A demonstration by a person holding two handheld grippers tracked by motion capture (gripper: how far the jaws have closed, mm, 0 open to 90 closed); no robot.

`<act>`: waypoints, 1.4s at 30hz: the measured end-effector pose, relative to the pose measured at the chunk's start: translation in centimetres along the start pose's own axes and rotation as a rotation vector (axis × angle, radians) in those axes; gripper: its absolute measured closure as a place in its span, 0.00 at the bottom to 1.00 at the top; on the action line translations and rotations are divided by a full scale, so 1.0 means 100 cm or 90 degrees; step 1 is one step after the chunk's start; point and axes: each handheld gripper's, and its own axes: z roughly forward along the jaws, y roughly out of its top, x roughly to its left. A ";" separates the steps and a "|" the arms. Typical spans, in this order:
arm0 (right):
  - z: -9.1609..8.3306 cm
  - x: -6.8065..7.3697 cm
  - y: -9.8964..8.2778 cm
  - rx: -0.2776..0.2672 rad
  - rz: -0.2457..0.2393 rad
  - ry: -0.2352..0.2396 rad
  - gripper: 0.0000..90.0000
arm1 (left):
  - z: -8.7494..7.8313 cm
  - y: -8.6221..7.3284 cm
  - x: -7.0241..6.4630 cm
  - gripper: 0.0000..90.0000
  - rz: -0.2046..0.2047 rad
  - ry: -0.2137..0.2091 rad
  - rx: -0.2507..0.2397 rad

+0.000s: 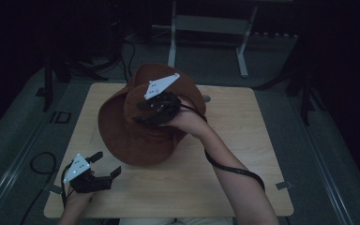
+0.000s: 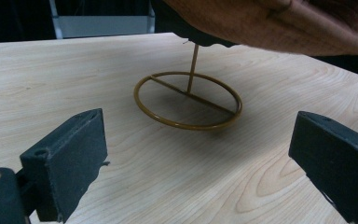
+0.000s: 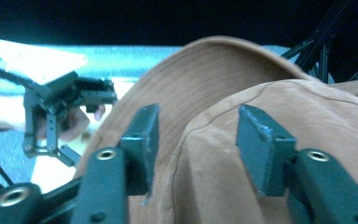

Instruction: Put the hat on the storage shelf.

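A brown wide-brimmed hat (image 1: 122,136) sits on a thin gold wire stand (image 2: 189,100), a ring base with an upright post, in the middle of the wooden table (image 1: 225,178). My right gripper (image 1: 145,112) is over the hat's crown. In the right gripper view its jaws (image 3: 198,135) stand apart, with the crown's fabric (image 3: 242,93) in the gap and the pads not pressing on it. My left gripper (image 1: 107,164) rests near the table's front left corner, open and holding nothing. In the left gripper view (image 2: 196,158) it faces the stand's base, and the hat brim (image 2: 279,23) hangs above.
A metal table frame (image 1: 206,28) stands on the dark floor beyond the far edge. Cables trail on the floor at the left (image 1: 42,161). The right gripper's cable (image 1: 234,168) runs along the forearm. My left gripper (image 3: 70,107) appears far off in the right gripper view.
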 end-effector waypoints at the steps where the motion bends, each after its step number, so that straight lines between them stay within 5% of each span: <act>1: -0.004 0.000 -0.001 -0.007 0.007 -0.006 0.48 | 0.000 0.000 -0.001 0.05 0.001 0.001 0.000; 11: -0.031 -0.006 -0.029 -0.057 0.069 -0.009 0.28 | 0.003 -0.001 -0.003 0.05 0.009 0.002 0.005; 16: -0.045 -0.003 -0.044 -0.079 0.074 -0.020 0.15 | 0.004 -0.002 -0.006 0.05 0.022 0.003 0.013; 25: -0.071 0.002 -0.074 -0.088 0.071 -0.066 0.15 | 0.006 -0.004 -0.008 0.05 0.028 0.005 0.015; 42: -0.113 0.015 -0.145 -0.071 0.114 -0.147 0.15 | 0.005 -0.009 -0.007 0.05 0.037 0.022 0.021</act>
